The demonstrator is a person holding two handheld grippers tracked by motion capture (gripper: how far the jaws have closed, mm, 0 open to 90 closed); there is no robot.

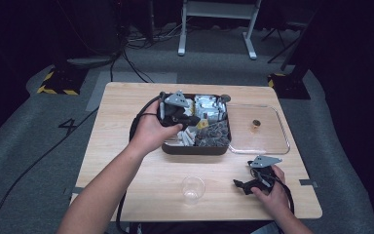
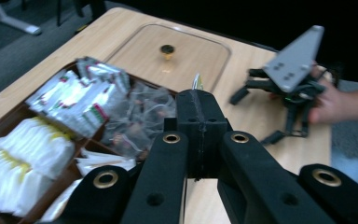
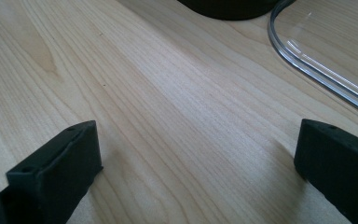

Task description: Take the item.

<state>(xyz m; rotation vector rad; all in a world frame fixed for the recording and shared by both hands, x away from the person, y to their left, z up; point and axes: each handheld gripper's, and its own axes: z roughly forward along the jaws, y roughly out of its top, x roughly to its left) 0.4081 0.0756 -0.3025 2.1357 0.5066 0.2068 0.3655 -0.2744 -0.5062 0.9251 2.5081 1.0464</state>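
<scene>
Tray ahead, lid right, cup near me.
My dark compartmented tray [image 1: 195, 148] sits mid-table; clear flat plastic lid [image 1: 260, 144] touches its right; small clear plastic cup [image 1: 193, 188] before it.

The black left gripper [image 2: 200, 100] is showing brass-ringed holes. The dark brown tray [image 1: 195, 148] is holding white sachets with yellow marks [image 2: 23, 158] and silver packets with red and green print [image 2: 86, 93]. The pale wood-grain table [image 1: 126, 161] is carrying a clear lid [image 1: 258, 129] with a gold knob [image 1: 256, 124].

A lab or recording studio: a lone wooden table [image 1: 126, 161] stands on grey carpet [image 1: 24, 161], with hazard-taped stand bases [image 1: 58, 83] and loose cables [image 1: 141, 39] beyond the grippers, amid dark surroundings.
</scene>
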